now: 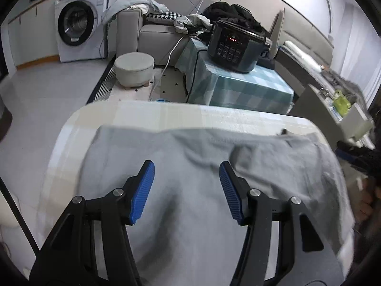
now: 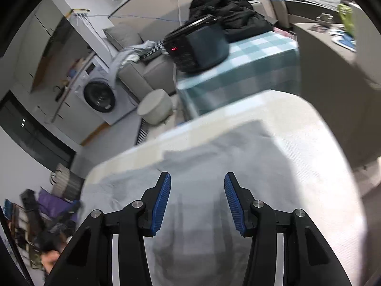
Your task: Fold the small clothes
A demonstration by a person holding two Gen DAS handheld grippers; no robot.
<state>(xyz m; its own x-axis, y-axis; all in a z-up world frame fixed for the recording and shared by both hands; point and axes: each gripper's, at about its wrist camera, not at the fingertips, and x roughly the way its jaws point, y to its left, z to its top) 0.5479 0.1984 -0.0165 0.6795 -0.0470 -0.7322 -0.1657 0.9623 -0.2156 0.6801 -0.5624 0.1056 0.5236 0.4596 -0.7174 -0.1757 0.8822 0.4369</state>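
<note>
Grey garment, soft, seemingly knit, lies rumpled on pale table.

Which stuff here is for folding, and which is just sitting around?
For folding: grey garment, left gripper, right gripper, table.
Just lying about: washing machine, cooker, black clothes pile, round stool.

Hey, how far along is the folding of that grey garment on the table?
Done: the grey garment lies spread on the table, though rumpled; no clear fold shows. In hand: nothing, since the left tongs and right tongs hang open above the cloth with nothing between their pads. Left: apparently all the folding.
</note>
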